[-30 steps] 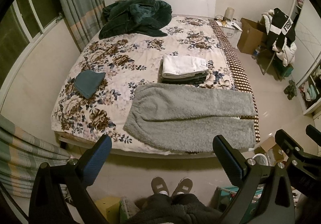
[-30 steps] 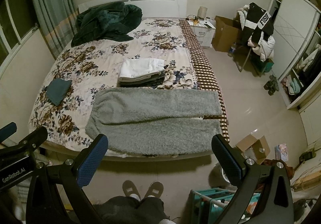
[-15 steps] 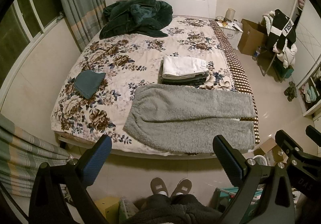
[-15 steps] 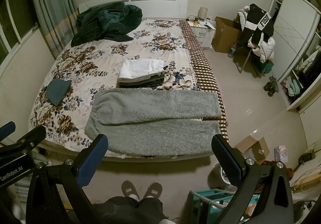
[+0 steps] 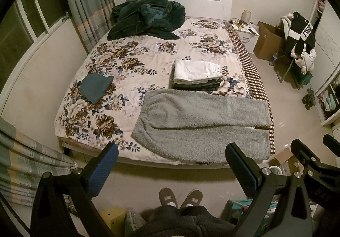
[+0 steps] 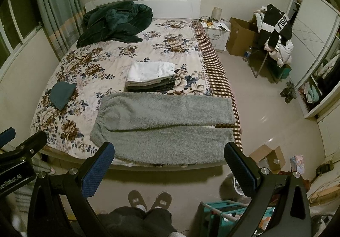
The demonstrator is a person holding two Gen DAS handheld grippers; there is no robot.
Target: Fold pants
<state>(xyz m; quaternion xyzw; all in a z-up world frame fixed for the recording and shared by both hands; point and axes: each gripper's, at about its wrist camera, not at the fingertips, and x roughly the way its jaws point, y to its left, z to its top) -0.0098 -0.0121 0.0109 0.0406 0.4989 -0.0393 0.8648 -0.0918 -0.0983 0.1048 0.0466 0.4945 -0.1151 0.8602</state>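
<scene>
Right now the grey fleece pants (image 5: 204, 128) lie flat across the near end of the bed (image 5: 148, 62), filling the lower middle of both views, waistband toward the left of the frame and the two legs running out to the right, side by side with a thin gap opening between the cuffs. Both tools hang in the air well short of the mattress, above the person's slippers (image 5: 180, 197): the left gripper (image 5: 170, 164) has its blue-padded fingers (image 5: 102, 170) spread wide with nothing between them, and the right gripper (image 6: 169, 164) is likewise released and empty. Nothing has been folded yet, I would say. The trouble I foresee is at the lower edge of the frame, where the nearer leg lies along the bed's edge and looks to overhang it slightly; a pinch that catches only the top layer of that thick pile could drag the rest off onto the floor. The cuffs at the right sit over the checked border (image 5: 252, 71) close to the corner, so a hard pull there might slide them off too. Just beyond the far leg sits a stack of folded clothes (image 5: 196, 74), and a careless sweep could knock it askew. A teal folded cloth (image 5: 95, 87) at mid-left lies well apart.
</scene>
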